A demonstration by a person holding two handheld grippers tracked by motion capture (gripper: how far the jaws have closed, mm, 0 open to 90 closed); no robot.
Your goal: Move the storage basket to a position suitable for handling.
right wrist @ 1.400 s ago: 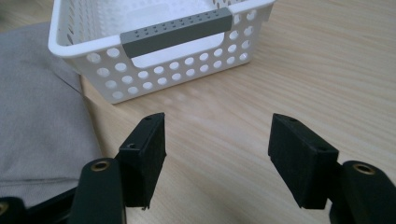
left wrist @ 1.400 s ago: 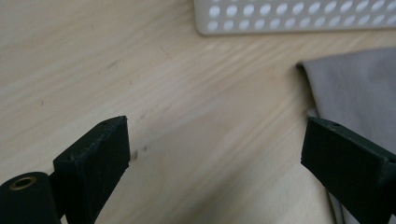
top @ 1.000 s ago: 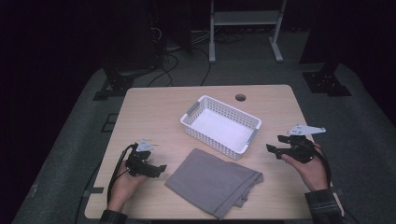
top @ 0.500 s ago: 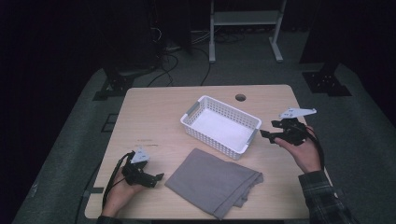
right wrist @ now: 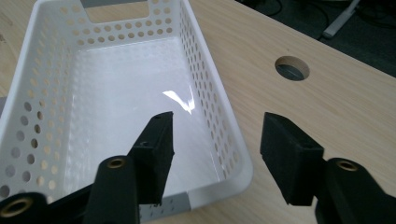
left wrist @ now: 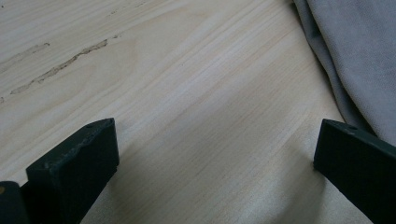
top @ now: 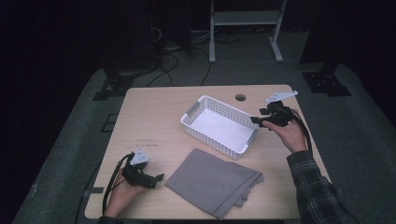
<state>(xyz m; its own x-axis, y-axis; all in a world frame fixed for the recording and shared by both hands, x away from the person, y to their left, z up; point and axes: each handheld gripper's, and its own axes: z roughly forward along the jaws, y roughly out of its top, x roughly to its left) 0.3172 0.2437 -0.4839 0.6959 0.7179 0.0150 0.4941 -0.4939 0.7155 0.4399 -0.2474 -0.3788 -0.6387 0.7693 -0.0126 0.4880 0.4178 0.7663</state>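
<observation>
A white perforated basket [top: 211, 139] stands empty at the table's middle, set at a slant. A folded grey cloth [top: 215, 182] lies in front of it near the table's front edge. My left gripper [top: 158, 180] rests low on the table at the front left, open, with its jaws pointing at the cloth's left edge. In the left gripper view the left gripper [left wrist: 215, 154] has bare wood between its jaws and the cloth [left wrist: 355, 60] at the upper right. My right gripper [top: 257, 122] hovers open at the basket's right end. In the right gripper view the right gripper [right wrist: 215, 140] straddles the near corner of the basket [right wrist: 201, 70].
A round cable hole [top: 240, 97] sits in the tabletop [top: 154, 116] behind the basket, also seen as a hole [right wrist: 292, 67] in the right gripper view. Cables and a metal stand [top: 243, 28] are on the dark floor beyond the table.
My right gripper has moved left and away from me, up to the basket's right end. My left gripper has drawn back toward the front edge, beside the cloth.
</observation>
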